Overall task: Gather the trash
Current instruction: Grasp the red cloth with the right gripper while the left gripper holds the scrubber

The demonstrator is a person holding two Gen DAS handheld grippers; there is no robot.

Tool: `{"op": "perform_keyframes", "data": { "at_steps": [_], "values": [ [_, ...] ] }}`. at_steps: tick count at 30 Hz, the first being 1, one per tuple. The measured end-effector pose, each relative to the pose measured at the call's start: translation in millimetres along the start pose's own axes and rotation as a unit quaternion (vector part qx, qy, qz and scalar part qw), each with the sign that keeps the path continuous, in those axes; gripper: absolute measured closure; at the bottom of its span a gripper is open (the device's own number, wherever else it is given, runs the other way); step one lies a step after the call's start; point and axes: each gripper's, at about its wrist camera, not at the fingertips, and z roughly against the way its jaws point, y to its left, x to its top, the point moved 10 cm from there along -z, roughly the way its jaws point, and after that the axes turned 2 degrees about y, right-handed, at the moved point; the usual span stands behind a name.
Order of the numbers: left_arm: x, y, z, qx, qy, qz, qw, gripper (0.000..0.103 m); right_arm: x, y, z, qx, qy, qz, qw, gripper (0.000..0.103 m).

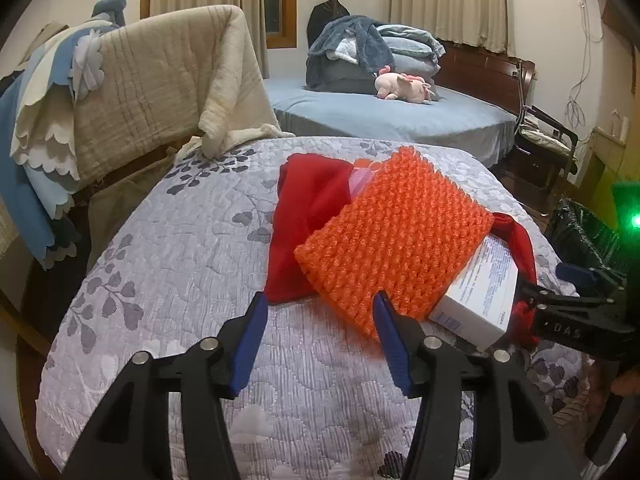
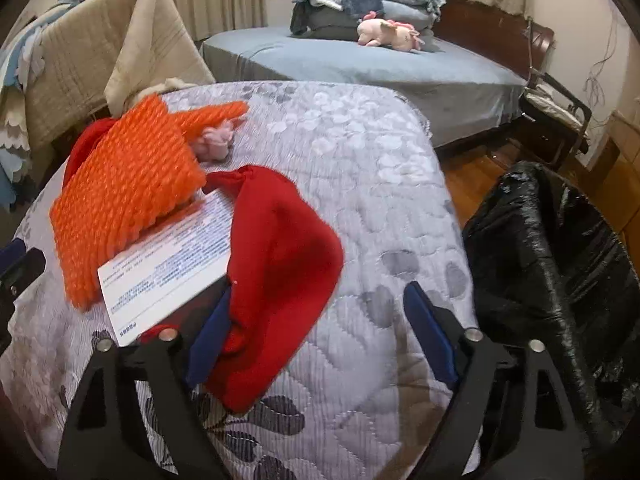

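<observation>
Lying nearest on the quilted bed (image 2: 360, 152) is the box (image 2: 168, 264), a white printed carton, with its near end just in front of the right gripper (image 2: 316, 332) and its far end tucked under the orange wrap (image 2: 120, 196). It looks light and stiff, though thin card would crush under a hard squeeze; a hold across its narrow free end seems best. The wrap looks like bubble sheet: very light, springy and likely slick, so its near corner, right by the left gripper (image 1: 318, 342), is the place to pinch. A red cloth (image 2: 276, 248), soft and limp, lies under and beside both; whether it counts as trash I cannot tell. A small pink wad (image 2: 214, 142) sits just beyond the wrap.

Both grippers stand apart and hold nothing. The left points forward and low over the bed, one finger at the wrap's edge. The right comes in from the right side, its left finger touching the cloth by the box corner. A black bag (image 2: 552, 264) stands open on the floor beside the bed, near the right gripper
</observation>
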Motion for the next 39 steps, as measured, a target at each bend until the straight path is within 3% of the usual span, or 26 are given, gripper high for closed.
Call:
{"op": "perform_keyframes", "data": {
  "at_steps": [2,3,5,7,12,15,18,22,25,33,35,37,39],
  "values": [
    [1,0,-1,-0.001,0.001,0.001,1.0000,0.049,-2,3,-5,0.020,0.010,0.000,1.000,0.050],
    [1,0,-1,-0.001,0.001,0.001,1.0000,0.049,-1,6,-5,0.028,0.010,0.001,1.000,0.055],
    [2,-2,-1,-0.003,0.000,-0.002,1.0000,0.049,1,10,-2,0.043,0.009,0.009,0.999,0.086],
    [3,-5,-1,-0.006,-0.001,-0.006,1.0000,0.049,2,10,1,0.054,0.010,0.007,0.998,0.093],
    [5,-17,-3,-0.020,0.001,-0.017,0.9996,0.040,7,1,14,0.054,-0.003,-0.004,0.999,0.094],
    [2,-23,-10,-0.033,0.011,-0.018,0.9992,0.041,8,-5,17,0.047,-0.007,-0.001,0.999,0.094],
    [-5,-32,-19,-0.052,0.032,-0.015,0.9980,0.058,7,-7,18,0.043,-0.007,0.003,0.999,0.094],
    [-8,-39,-23,-0.078,0.046,0.001,0.9959,0.095,6,-9,22,0.045,-0.008,0.002,0.999,0.094],
    [-5,-43,-16,-0.075,0.036,-0.005,0.9965,0.103,8,-11,29,0.046,-0.013,0.004,0.999,0.094],
    [10,-38,-4,-0.059,0.015,-0.003,0.9982,0.103,17,-11,44,0.051,-0.031,0.004,0.998,0.094],
    [11,-34,-10,-0.053,0.020,-0.003,0.9984,0.095,17,-10,43,0.050,-0.030,0.005,0.998,0.094],
    [15,-31,-15,-0.052,0.021,-0.004,0.9984,0.054,17,-10,43,0.050,-0.030,0.004,0.998,0.094],
    [22,-32,-17,-0.048,0.011,-0.013,0.9987,0.043,19,-11,41,0.049,-0.030,0.002,0.998,0.094]
  ]
}}
